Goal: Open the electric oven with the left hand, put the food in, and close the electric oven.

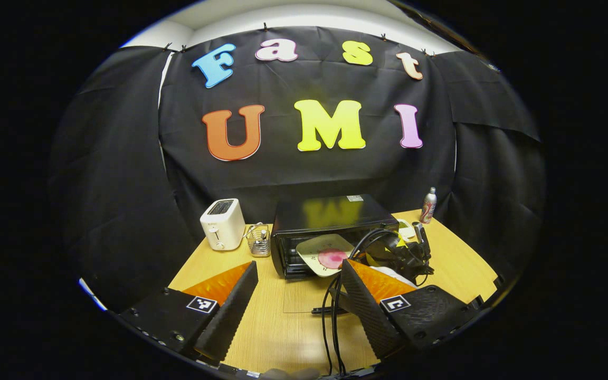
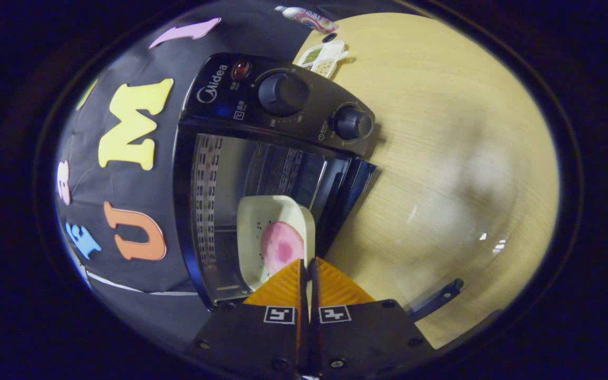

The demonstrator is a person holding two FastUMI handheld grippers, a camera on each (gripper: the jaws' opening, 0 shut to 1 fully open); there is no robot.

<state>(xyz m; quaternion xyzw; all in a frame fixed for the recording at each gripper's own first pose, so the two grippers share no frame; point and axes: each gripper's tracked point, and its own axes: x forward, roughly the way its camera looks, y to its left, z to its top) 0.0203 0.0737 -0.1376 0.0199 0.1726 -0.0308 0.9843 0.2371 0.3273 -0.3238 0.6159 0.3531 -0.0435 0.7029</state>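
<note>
Your right tool grips the near rim of a cream square plate carrying a pink round slice of food, its fingers closed almost flat together on the thin edge. The plate sits at the mouth of the black countertop electric oven, partly inside the open cavity, above the glass door lying folded down over the pale wooden surface.

Your left tool hangs back over the same surface, its fingers spread wide with nothing between them. From there the oven shows with the plate at its opening, and the right tool with its cables beside it.

Judging by its look, the plate is rigid and glazed, likely smooth enough to slip and brittle enough to chip against the metal rack. Held by one rim alone, it will want to tip at the far end, so keep it level and slide it in rather than drop it. The food looks soft, light and loose on the plate. For closing, the door's front edge is the place for the left tool to lift.

A white two-slot toaster stands well to the oven's side.
</note>
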